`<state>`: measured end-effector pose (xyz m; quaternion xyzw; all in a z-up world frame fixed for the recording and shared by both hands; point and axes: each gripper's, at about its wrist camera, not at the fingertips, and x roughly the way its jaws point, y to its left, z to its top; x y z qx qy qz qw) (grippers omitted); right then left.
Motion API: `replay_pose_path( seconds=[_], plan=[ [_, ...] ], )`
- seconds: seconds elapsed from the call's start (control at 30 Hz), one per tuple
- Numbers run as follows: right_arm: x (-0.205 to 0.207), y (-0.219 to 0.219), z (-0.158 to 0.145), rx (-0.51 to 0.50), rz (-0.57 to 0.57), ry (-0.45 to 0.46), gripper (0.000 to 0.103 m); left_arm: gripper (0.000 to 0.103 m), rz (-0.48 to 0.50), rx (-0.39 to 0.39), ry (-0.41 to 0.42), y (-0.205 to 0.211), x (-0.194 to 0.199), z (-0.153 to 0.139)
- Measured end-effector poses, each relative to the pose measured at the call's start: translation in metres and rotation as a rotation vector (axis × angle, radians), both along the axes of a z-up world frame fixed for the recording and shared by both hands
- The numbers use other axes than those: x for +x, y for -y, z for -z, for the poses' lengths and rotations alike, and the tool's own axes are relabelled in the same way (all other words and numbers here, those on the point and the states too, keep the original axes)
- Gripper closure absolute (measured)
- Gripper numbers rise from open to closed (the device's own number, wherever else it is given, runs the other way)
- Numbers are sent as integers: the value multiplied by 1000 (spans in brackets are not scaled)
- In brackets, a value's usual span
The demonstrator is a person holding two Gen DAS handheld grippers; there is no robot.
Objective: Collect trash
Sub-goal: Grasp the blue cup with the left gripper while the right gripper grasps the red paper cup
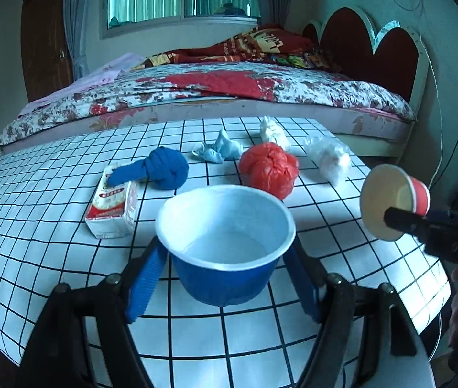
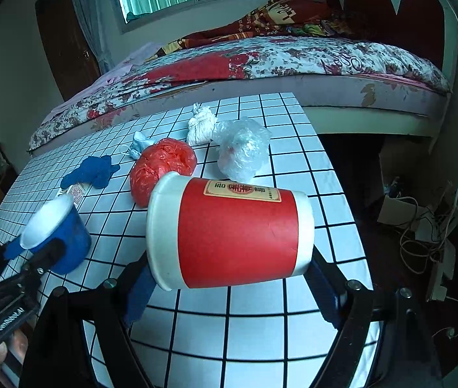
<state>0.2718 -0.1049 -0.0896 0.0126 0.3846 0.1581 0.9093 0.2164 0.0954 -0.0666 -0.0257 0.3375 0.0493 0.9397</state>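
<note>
My left gripper is shut on a blue paper cup with a white inside, held upright just above the tiled table. My right gripper is shut on a red paper cup lying sideways, mouth to the left, above the table's right part. The red cup also shows in the left wrist view, and the blue cup in the right wrist view. On the table lie a red plastic bag ball, a knotted blue cloth, a small carton, a crumpled blue mask, a white wad and a clear plastic bag.
A bed with a floral cover runs along the table's far edge, with a red headboard at the right. Right of the table the floor holds cables and boxes. A wooden door stands at far left.
</note>
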Motion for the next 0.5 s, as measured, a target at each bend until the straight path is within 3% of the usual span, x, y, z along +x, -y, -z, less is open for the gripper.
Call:
replay_pose_path(
  seconds=[0.27,0.33,0.43,0.47,0.5],
  plan=[
    [4,1,5,-15,-5,-12,18,24,-15,-26,-59,-6,12,29],
    [8,1,8,-11,-1,-18,18,3,-28,-12,-63,-5,19,32],
    [11,0,11,-11,2,-25,18,5,-48,4,-71,-6,28,35],
    [10,0,11,-12,1,-25,18,11,-51,-3,-66,-8,29,34],
    [10,0,12,-16,0,-25,18,23,-39,-30,-63,-11,30,32]
  ],
)
